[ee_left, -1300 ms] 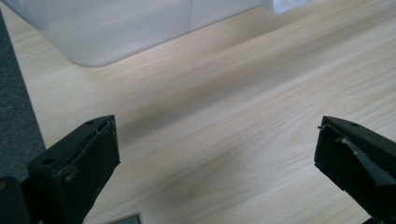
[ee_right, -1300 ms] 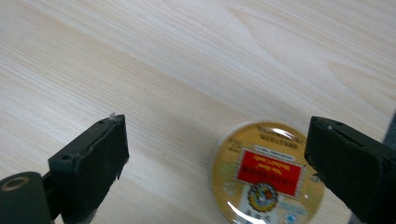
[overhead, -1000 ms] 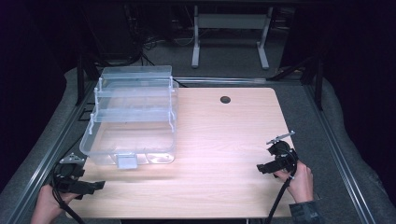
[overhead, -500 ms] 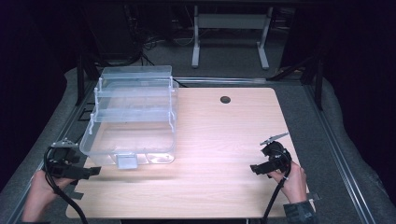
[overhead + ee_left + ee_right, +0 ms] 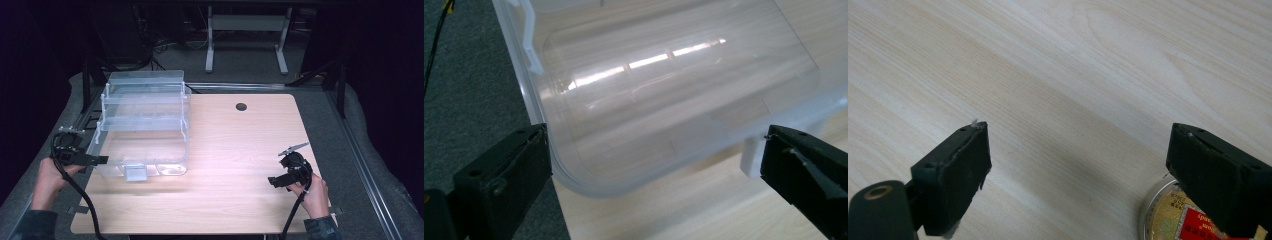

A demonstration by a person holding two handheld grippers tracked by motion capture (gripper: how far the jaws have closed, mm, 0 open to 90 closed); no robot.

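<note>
The left tool [image 5: 95, 160] stands wide, nothing gripped, its jaws straddling the near corner of the clear plastic organiser [image 5: 145, 125] at the left of the high view. The box overhangs the desk [image 5: 240, 150] edge there (grey floor shows beneath), so a sideways nudge could tip it off. The right tool [image 5: 280, 180] is wide too, empty, above what looks like a round tin [image 5: 1193, 220]. Open desk lies between them.

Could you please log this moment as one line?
left tongs: open, at clear bin corner | right tongs: open, empty, over table
</note>
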